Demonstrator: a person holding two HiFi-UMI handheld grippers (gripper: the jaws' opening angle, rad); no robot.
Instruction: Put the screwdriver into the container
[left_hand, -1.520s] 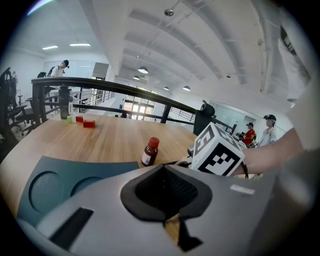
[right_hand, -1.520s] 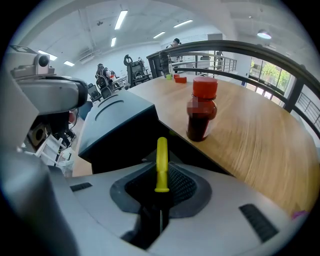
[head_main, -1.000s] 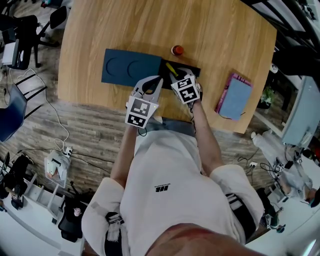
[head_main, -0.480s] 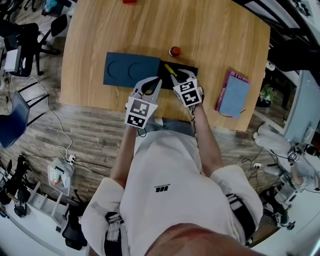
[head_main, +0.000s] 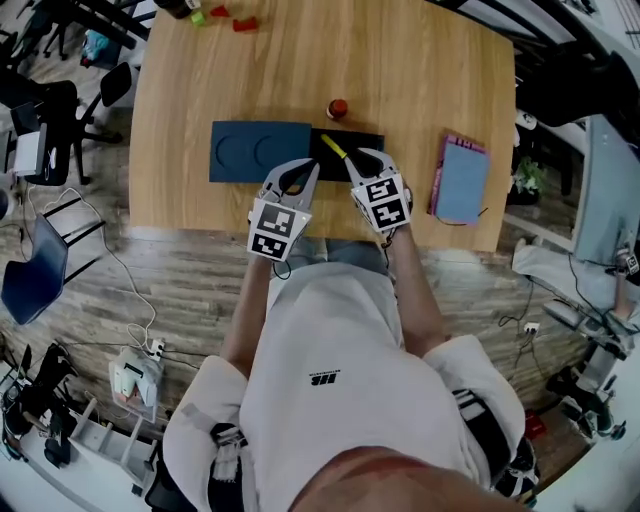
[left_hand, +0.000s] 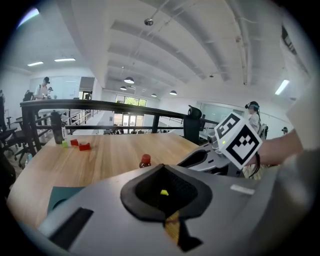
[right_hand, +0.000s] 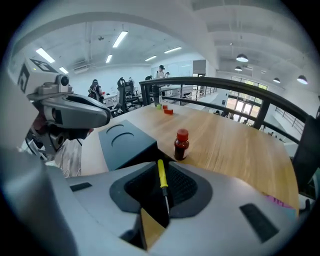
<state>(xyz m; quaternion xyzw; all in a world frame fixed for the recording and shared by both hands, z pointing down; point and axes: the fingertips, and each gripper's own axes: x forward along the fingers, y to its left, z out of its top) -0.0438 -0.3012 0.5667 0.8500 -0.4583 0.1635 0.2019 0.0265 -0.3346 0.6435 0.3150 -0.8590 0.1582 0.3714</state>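
The screwdriver (head_main: 333, 147) has a yellow handle (right_hand: 161, 177) and a thin metal shaft. My right gripper (head_main: 358, 168) (right_hand: 167, 216) is shut on the shaft, and the handle points away over the container's black open half (head_main: 368, 143). The container's dark blue half (head_main: 250, 150) (right_hand: 125, 140), with two round recesses, lies to the left. My left gripper (head_main: 303, 172) (left_hand: 170, 226) hovers at the container's near edge beside the right one, shut and holding nothing.
A small red-capped bottle (head_main: 338, 108) (right_hand: 181, 144) stands just beyond the container. A pink-and-blue notebook (head_main: 460, 180) lies at the table's right. Red and green blocks (head_main: 225, 17) (left_hand: 80, 145) sit at the far edge. The table's near edge (head_main: 200, 232) is under my grippers.
The head view has shifted. My right gripper has drawn slightly back toward the near edge with the screwdriver still in it. The left gripper has hardly moved.
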